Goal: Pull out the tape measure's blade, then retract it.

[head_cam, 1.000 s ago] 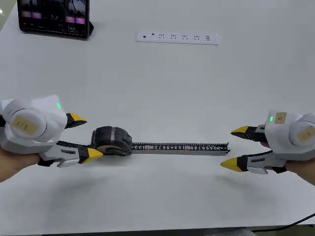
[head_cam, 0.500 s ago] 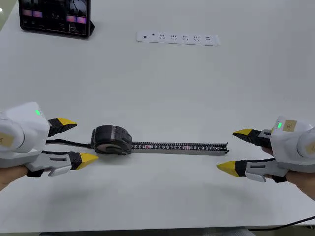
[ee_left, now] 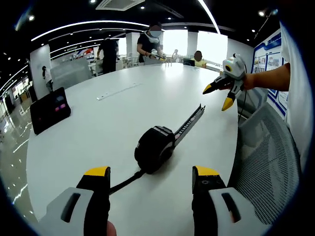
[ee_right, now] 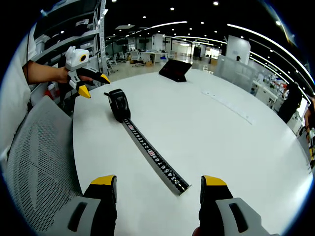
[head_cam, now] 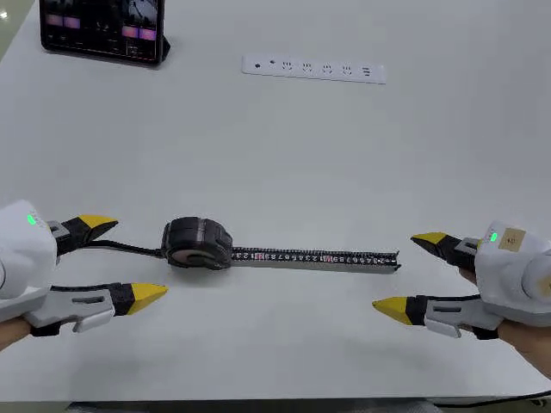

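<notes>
A black tape measure case [head_cam: 196, 244] lies on the white table [head_cam: 284, 155], its dark blade [head_cam: 317, 258] stretched out to the right and flat on the surface. My left gripper [head_cam: 129, 258] is open, a short way left of the case, holding nothing; a black strap [head_cam: 129, 249] trails from the case toward it. In the left gripper view the case [ee_left: 154, 148] lies just beyond the yellow tips. My right gripper [head_cam: 411, 274] is open just right of the blade's end hook [head_cam: 397, 258], not touching it. The right gripper view has the blade [ee_right: 152, 157] running away toward the case [ee_right: 118, 104].
A white power strip [head_cam: 313, 68] lies at the far middle of the table and a dark tablet [head_cam: 103, 26] stands at the far left. The table's near edge runs just below both grippers. A mesh chair back [ee_right: 39, 167] is close to the table edge.
My left gripper has drawn back to the left, away from the case it was beside. The right gripper has backed off slightly right and down. Tape measure and blade lie as before.
</notes>
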The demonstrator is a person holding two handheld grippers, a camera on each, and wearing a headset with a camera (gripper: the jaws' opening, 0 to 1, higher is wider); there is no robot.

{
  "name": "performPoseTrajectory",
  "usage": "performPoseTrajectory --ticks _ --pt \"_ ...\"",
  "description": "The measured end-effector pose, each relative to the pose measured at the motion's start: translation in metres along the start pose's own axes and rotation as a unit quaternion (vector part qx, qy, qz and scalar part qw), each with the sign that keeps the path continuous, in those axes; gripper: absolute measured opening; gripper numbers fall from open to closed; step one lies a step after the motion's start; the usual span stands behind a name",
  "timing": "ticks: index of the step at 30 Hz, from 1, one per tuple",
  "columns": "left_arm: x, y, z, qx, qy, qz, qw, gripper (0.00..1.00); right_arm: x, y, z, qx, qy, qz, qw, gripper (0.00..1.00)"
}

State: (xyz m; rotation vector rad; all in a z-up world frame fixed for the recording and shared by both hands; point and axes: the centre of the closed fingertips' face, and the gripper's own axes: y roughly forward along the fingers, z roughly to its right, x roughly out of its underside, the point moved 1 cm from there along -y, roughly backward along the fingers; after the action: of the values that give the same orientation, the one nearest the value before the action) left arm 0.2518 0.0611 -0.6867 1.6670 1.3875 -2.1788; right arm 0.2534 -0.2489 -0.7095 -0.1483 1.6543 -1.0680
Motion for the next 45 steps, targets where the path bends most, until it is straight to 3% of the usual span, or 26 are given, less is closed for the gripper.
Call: performPoseTrajectory --ticks 16,37,45 --pt "0.008 -0.012 0.009 -0.011 -0.023 0.024 0.9994 0.77 0.005 -0.008 -0.014 0.018 0.018 0.022 0.9994 0.82" --pt "0.031 -0.019 0.018 -0.021 -0.047 0.014 0.9986 0.9 0.017 -0.009 -0.028 0.02 0.04 0.024 0.9987 0.99" --pt "0.034 -0.022 0.02 -0.023 -0.06 0.016 0.9978 0.95 0.022 -0.01 -0.033 0.017 0.042 0.017 0.9988 0.99"
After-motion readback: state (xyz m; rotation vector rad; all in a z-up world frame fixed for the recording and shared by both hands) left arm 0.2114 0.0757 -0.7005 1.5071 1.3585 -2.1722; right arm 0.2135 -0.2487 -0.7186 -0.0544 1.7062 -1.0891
